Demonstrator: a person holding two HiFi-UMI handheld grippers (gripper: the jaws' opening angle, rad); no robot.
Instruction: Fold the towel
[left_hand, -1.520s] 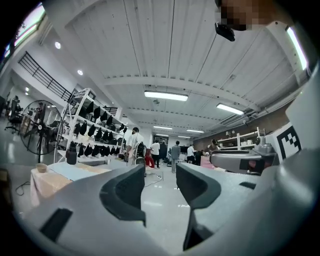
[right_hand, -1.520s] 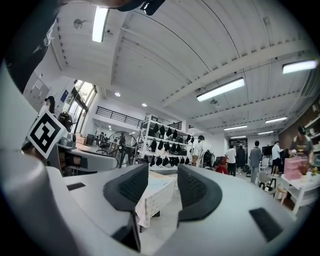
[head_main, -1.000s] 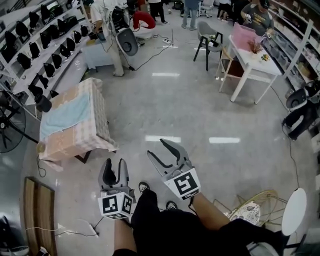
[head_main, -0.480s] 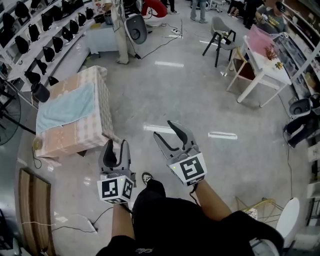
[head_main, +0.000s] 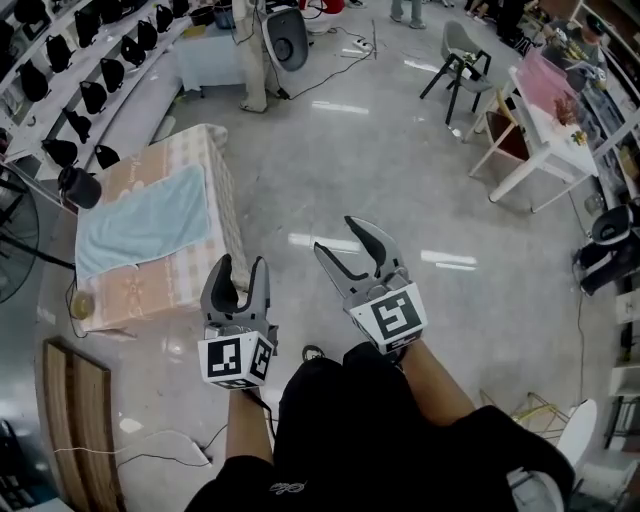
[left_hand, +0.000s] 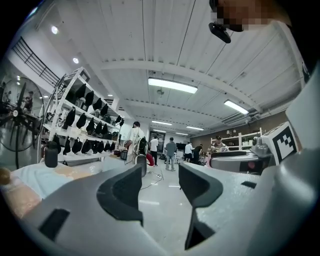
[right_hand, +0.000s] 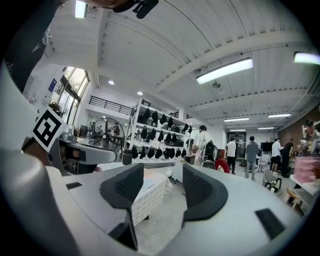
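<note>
First, with the left gripper (head_main: 241, 265) and right gripper (head_main: 335, 235) jaws freshly widened and empty, I'd approach the pale-blue towel (head_main: 140, 225) on the peach checked counter (head_main: 130, 295) at frame left squarely.

I hold my left gripper (head_main: 243, 268) and right gripper (head_main: 338, 238) level, side by side before me. Both jaws have just been opening, with nothing between them.

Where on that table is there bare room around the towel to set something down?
The towel covers the middle of the table. Bare checked cloth shows at the far end and along the near end. The left edge is busier: a black cylinder and a small round object.
</note>
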